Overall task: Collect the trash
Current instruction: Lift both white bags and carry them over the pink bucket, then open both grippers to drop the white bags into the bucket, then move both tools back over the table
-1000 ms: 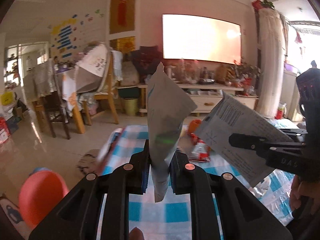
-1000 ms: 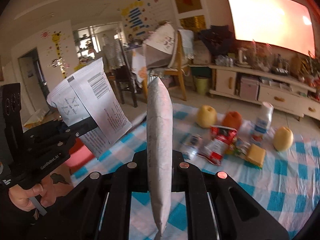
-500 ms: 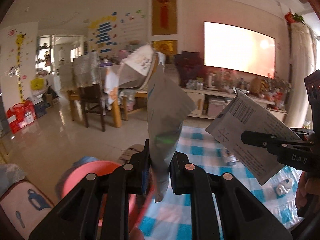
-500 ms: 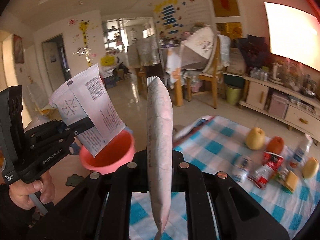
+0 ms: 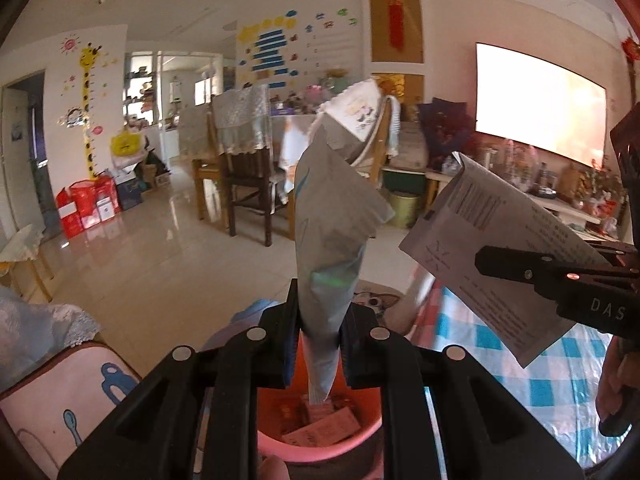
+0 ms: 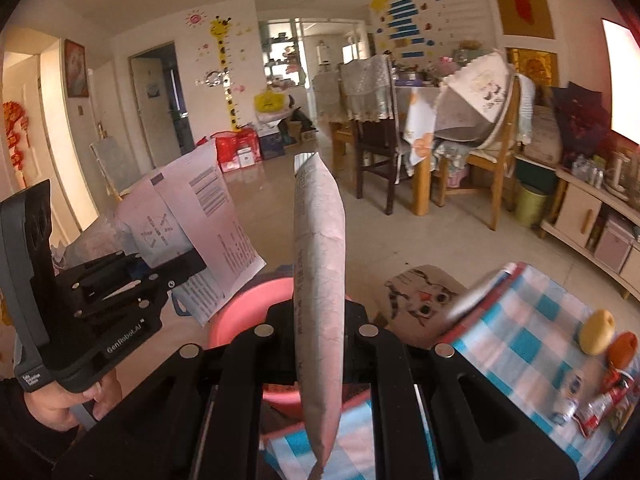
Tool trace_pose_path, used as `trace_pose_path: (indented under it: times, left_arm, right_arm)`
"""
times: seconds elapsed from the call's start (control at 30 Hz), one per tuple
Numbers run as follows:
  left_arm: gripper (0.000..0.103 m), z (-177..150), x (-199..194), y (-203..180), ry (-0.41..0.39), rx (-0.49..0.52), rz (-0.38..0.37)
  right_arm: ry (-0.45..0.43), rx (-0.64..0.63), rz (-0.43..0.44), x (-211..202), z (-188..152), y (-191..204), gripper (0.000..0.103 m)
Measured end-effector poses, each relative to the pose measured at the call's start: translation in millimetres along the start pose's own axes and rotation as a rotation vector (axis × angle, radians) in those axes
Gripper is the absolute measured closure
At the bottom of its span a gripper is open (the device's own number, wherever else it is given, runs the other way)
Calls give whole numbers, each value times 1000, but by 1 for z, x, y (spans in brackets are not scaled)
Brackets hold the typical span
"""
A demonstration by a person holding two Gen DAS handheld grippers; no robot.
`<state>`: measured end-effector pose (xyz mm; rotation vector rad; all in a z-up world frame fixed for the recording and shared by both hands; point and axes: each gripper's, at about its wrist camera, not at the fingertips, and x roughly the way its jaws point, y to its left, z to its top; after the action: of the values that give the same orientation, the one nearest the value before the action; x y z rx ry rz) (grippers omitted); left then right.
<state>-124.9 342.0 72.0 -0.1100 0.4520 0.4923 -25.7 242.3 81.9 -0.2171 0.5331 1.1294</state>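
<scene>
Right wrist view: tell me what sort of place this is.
Most likely a family home's living and dining room: a giraffe height chart on the wall, wooden dining chairs and a low cabinet.

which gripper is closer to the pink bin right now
Left. The left gripper, shut on a folded paper, is right over the pink bin. The right gripper, shut on its own paper, is beside the bin over the table edge.
</scene>
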Motion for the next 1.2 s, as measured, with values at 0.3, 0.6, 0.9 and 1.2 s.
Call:
trace_pose_path:
  times: [0.3,0.6,0.9,1.2]
  left_arm:
    - [85,-5,33,35,33,-28,32]
    - [84,-46,95,44,188,-46,30]
    - [27,-73,126,47,282,-33,61]
    - [5,-63,95,29,311,-204,-73]
  right_arm:
    - [51,-3,44,58,7,18,91]
    - [178,23,51,124,-19,8,90]
    - [226,94,30,151,-45,-11,50]
    - [73,205,-72,33,-85,-63,12]
